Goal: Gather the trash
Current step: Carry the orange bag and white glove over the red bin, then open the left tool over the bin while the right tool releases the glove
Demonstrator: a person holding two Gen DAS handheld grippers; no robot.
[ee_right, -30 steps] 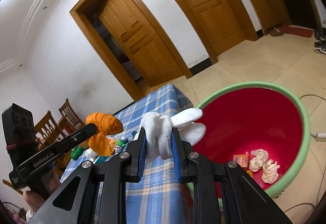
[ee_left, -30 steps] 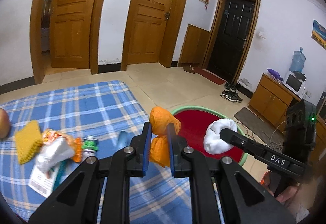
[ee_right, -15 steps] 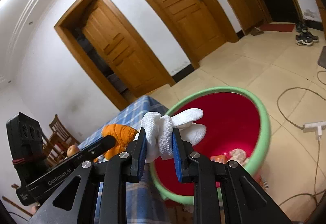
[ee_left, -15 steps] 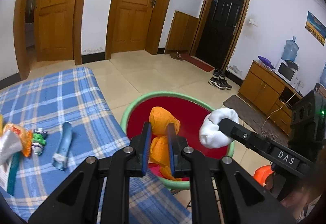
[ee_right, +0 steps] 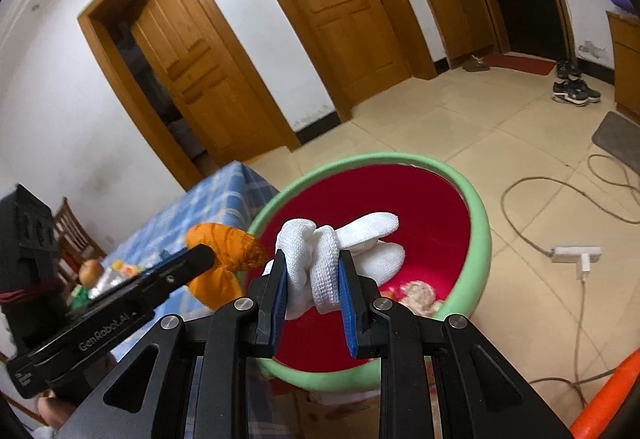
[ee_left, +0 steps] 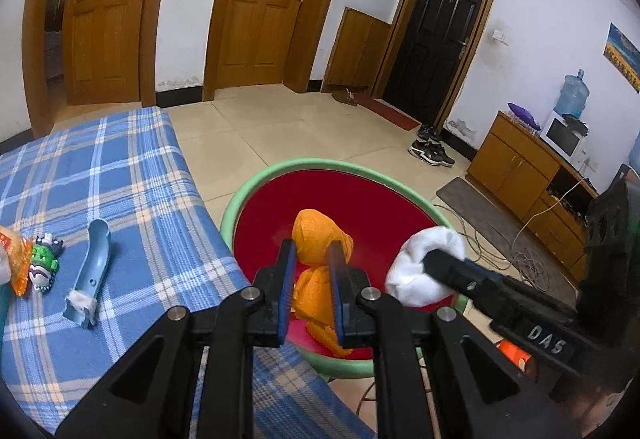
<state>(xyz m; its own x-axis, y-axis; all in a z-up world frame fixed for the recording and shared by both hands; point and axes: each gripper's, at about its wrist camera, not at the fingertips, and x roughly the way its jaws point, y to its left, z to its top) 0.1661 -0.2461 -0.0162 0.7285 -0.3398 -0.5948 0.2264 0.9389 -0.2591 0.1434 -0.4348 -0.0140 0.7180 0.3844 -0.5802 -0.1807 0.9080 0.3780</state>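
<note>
My left gripper (ee_left: 311,253) is shut on a crumpled orange cloth (ee_left: 318,239) and holds it over the red bin with a green rim (ee_left: 256,185). My right gripper (ee_right: 312,267) is shut on a white knitted glove (ee_right: 320,255), also above the bin (ee_right: 478,207). The right gripper with the glove (ee_left: 420,263) shows at the right of the left wrist view. The left gripper with the orange cloth (ee_right: 224,243) shows at the left of the right wrist view. Crumpled scraps (ee_right: 418,291) lie in the bin's bottom.
A table with a blue plaid cloth (ee_left: 120,175) stands left of the bin. On it lie a light blue plastic piece (ee_left: 90,275), a small green toy (ee_left: 42,265) and an orange wrapper (ee_left: 14,259). Cables and a power strip (ee_right: 576,253) lie on the tiled floor at right.
Both grippers have moved from above the table's edge to above the bin, each still holding its item. The bin now fills the middle of both views.
</note>
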